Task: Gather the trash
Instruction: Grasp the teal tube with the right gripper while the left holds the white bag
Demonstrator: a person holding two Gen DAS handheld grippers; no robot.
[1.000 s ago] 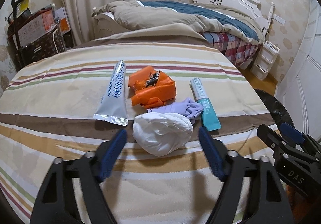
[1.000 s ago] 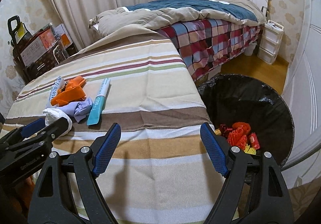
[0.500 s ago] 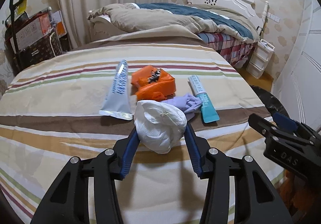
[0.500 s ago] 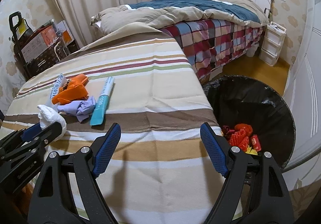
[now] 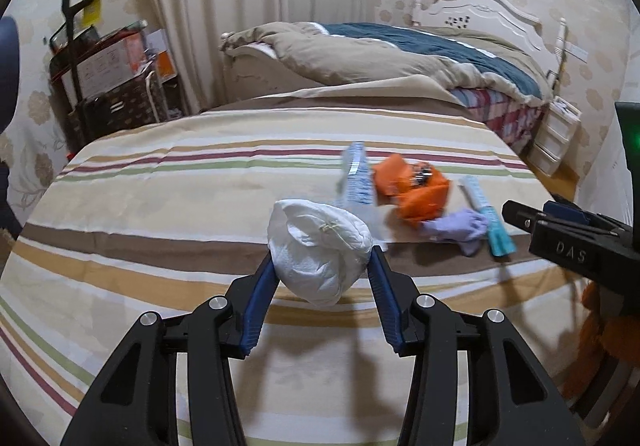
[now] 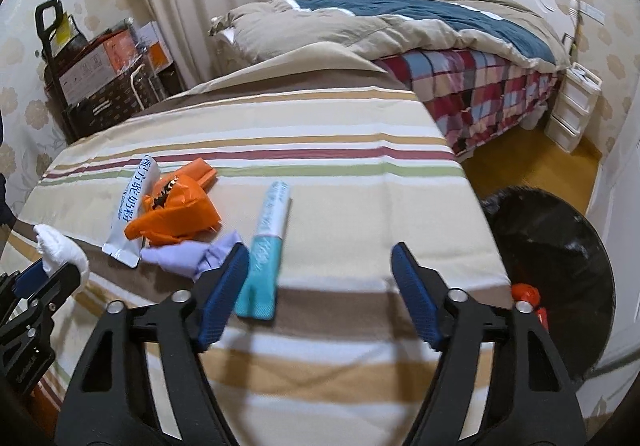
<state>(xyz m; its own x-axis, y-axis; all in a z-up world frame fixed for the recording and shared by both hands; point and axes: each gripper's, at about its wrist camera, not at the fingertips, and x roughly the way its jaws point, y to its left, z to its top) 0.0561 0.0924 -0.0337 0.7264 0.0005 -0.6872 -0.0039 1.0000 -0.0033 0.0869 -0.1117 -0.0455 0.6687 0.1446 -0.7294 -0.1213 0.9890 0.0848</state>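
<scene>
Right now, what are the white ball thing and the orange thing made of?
The white wad in the left gripper looks like crumpled tissue paper: matte, soft creases. The orange wrapper looks like thin plastic film, maybe coated paper: slightly shiny with sharp folds.

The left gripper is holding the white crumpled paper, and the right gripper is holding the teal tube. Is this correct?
Only partly. The left gripper does hold the white crumpled paper, but the right gripper holds nothing. In the right wrist view its jaws have been closing yet stand apart, and the teal tube lies on the striped cloth beside the left jaw.
</scene>
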